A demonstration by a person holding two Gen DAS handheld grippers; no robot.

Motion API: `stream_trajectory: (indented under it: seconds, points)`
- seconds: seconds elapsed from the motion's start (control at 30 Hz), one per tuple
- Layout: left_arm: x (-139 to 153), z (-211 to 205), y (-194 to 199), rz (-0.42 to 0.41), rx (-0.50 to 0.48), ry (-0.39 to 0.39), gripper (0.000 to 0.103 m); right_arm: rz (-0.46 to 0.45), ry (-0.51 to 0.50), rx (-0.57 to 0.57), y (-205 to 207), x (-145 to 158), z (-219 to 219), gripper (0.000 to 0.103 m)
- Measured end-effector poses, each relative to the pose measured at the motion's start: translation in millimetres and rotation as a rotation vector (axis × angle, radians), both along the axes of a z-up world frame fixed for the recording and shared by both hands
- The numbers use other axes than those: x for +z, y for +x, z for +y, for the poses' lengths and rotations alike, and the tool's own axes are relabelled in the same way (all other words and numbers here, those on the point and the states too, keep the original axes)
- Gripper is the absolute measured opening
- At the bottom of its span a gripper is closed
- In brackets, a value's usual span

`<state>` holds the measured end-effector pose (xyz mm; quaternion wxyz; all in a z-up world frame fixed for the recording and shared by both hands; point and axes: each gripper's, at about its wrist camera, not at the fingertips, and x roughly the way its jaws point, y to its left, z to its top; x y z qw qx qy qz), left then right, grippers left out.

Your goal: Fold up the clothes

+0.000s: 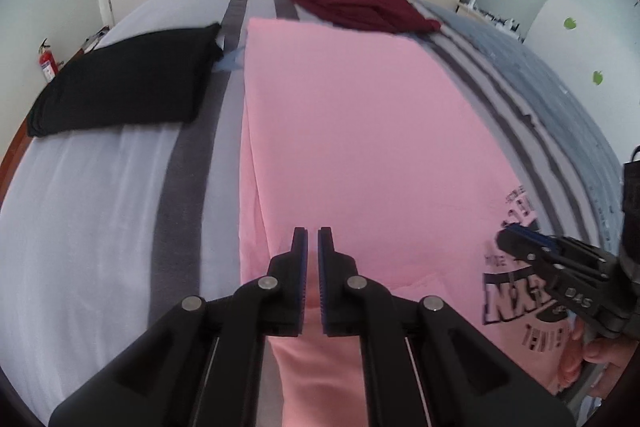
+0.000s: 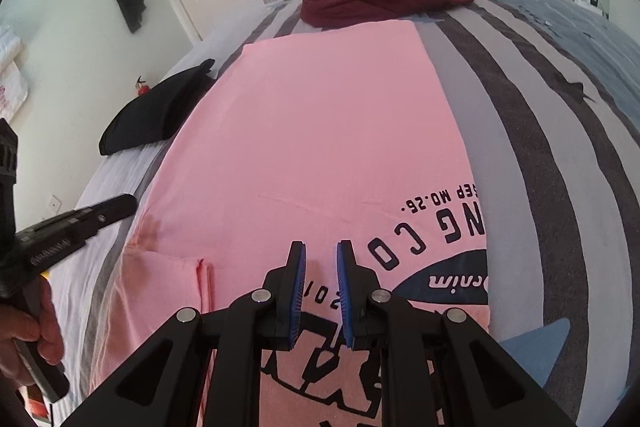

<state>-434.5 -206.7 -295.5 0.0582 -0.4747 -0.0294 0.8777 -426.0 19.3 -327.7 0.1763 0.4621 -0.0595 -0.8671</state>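
Two grippers hung over a pink T-shirt (image 1: pixel 352 131) lying flat on the striped bed (image 1: pixel 188 195), printed front up, one sleeve folded in. Left gripper (image 1: pixel 313 239) sat over the shirt's near left edge, jaws all but closed, nothing between them. Right gripper (image 2: pixel 321 255) was over the black print, jaws slightly apart, gripping nothing. Folded black garment (image 1: pixel 124 83) lay left of the shirt; crumpled maroon garment (image 1: pixel 360 5) at its far end.
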Motion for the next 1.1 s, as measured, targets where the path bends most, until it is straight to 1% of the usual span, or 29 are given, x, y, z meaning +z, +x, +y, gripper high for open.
stream_trajectory:
  seconds: [0.03,0.07,0.17,0.2,0.23,0.33,0.43,0.57,0.67,0.73,0.83,0.93,1.0,1.1]
  points:
    - [-9,-2,-4,-0.027,0.019,-0.021,0.002,-0.009,0.001,0.003,0,-3,0,0.014]
    - [-16,-7,-4,-0.041,0.044,-0.017,0.002,-0.017,0.002,0.006,0,-6,0,0.014]
    - [-23,-29,-2,-0.035,0.11,0.085,0.002,-0.024,-0.008,0.015,3,-16,2,0.015]
    - [-24,-32,-3,-0.039,0.121,0.105,0.002,-0.018,-0.015,0.017,5,-17,3,0.015]
    - [-22,-32,-4,-0.044,0.122,0.102,0.002,-0.016,-0.019,0.019,6,-18,4,0.015]
    - [-11,-25,-6,-0.031,0.111,0.052,0.002,-0.018,-0.022,0.023,6,-16,5,0.015]
    - [7,-20,-5,0.045,0.113,0.023,0.002,-0.004,-0.003,0.018,4,-8,7,0.015]
    - [21,-4,-21,0.116,0.044,-0.023,0.002,0.049,0.025,-0.016,-4,4,18,0.015]
    - [13,6,-40,0.116,-0.008,-0.083,0.002,0.058,0.064,-0.059,-19,2,28,0.015]
    - [-2,7,-54,0.084,-0.015,-0.118,0.002,0.06,0.079,-0.078,-29,-2,34,0.015]
    - [-19,4,-60,0.075,-0.017,-0.112,0.002,0.056,0.083,-0.074,-35,-10,39,0.015]
    - [-21,3,-58,0.09,-0.008,-0.097,0.003,0.07,0.067,-0.075,-32,-15,41,0.015]
    - [-21,-1,-60,0.082,0.01,-0.065,0.004,0.068,0.045,-0.076,-32,-16,44,0.015]
    - [-14,-3,-60,0.072,0.025,-0.053,0.004,0.058,0.018,-0.075,-33,-15,48,0.015]
